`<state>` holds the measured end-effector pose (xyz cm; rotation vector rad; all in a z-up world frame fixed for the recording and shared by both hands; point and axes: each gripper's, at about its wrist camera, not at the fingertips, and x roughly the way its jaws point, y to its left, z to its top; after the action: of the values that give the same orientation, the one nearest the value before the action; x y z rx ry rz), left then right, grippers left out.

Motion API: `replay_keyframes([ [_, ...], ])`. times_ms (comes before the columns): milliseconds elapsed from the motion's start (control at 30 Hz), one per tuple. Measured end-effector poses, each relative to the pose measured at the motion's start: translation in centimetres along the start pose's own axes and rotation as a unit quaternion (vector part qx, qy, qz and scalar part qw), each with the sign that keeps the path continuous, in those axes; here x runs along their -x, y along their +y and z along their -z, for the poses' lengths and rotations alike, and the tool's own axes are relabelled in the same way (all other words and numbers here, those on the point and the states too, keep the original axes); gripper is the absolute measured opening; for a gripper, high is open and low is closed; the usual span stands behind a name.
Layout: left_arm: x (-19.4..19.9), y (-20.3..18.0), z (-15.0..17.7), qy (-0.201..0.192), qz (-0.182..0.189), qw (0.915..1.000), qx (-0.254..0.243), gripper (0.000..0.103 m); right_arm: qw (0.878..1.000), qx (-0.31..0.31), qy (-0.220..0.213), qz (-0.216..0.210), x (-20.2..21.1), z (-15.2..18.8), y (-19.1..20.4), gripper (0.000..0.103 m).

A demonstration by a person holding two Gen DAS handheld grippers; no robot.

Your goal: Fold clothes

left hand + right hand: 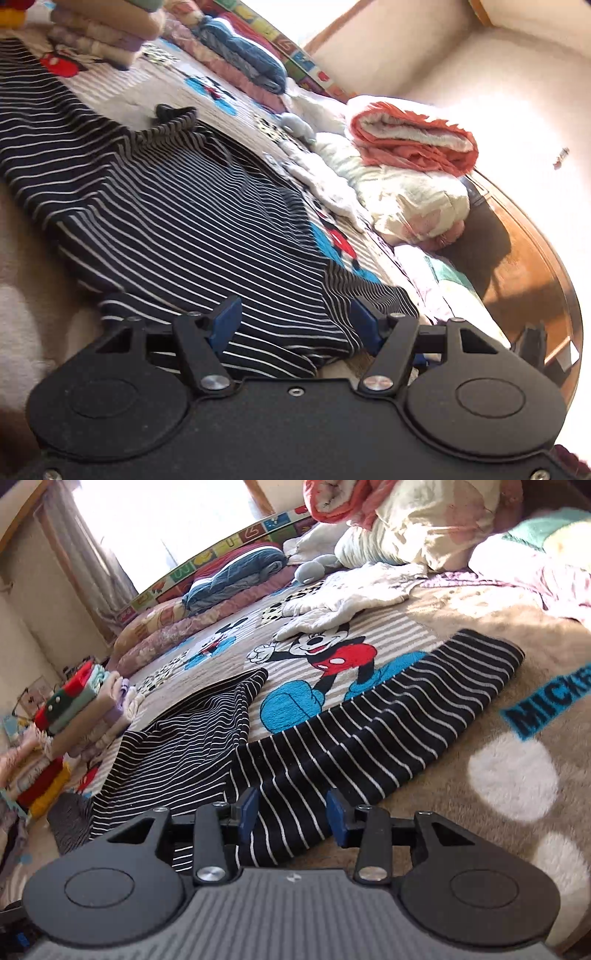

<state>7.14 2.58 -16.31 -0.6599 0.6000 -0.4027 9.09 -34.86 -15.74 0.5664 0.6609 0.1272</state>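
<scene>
Striped garment (369, 731) ×1 is lying on the Mickey blanket (480, 657) | left hand-held gripper (295, 325) is gaping over its hem | right hand-held gripper (291, 814) is gaping over one sleeve | folded stacks (74, 716) ×2 are sitting beyond the garment

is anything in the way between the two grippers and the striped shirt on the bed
Nothing visible. The left gripper and right gripper are both open, with the navy white-striped knit garment lying directly between their blue fingers.

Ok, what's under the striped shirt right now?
The striped shirt lies spread on the Mickey blanket. Mickey's head and red shorts show beside the sleeve; his lower legs and the print beyond are covered. Whether anything else lies beneath cannot be seen.
</scene>
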Motion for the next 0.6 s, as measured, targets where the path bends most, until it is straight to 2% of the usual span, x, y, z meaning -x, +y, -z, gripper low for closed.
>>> replay_keyframes([
  [67, 1.1, 1.6, -0.9, -0.023, -0.036, 0.9982, 0.043, 0.065, 0.998, -0.066, 0.005, -0.022, 0.1, 1.8, -0.9, 0.044],
  [167, 2.9, 3.3, -1.9, -0.048, -0.083, 0.9906, 0.097, 0.065, 0.988, -0.146, 0.014, -0.053, -0.5, 4.6, -1.3, 0.049],
  [267, 3.8, 4.1, -1.8, -0.047, -0.103, 0.9856, 0.126, 0.065, 0.974, -0.206, 0.017, -0.088, -1.3, 6.5, -0.8, 0.054],
  [400, 3.2, 4.3, -1.0, -0.016, -0.114, 0.9846, 0.132, 0.065, 0.967, -0.22, 0.056, -0.119, -2.7, 8.5, 2.2, 0.056],
  [467, 3.0, 4.4, -0.6, -0.001, -0.119, 0.9838, 0.135, 0.064, 0.971, -0.198, 0.063, -0.121, -3.0, 9.5, 3.8, 0.056],
  [500, 2.9, 4.5, -0.4, 0.007, -0.122, 0.9832, 0.136, 0.064, 0.973, -0.186, 0.063, -0.123, -3.1, 9.9, 4.5, 0.054],
  [533, 2.7, 4.5, -0.2, 0.014, -0.124, 0.9826, 0.137, 0.061, 0.973, -0.182, 0.064, -0.126, -3.2, 10.2, 4.8, 0.047],
  [567, 2.6, 4.5, 0.0, 0.022, -0.127, 0.9819, 0.139, 0.052, 0.971, -0.188, 0.068, -0.127, -3.5, 10.4, 4.7, 0.04],
  [600, 2.4, 4.5, 0.2, 0.029, -0.129, 0.9816, 0.137, 0.043, 0.97, -0.195, 0.073, -0.125, -3.7, 10.7, 4.6, 0.026],
])
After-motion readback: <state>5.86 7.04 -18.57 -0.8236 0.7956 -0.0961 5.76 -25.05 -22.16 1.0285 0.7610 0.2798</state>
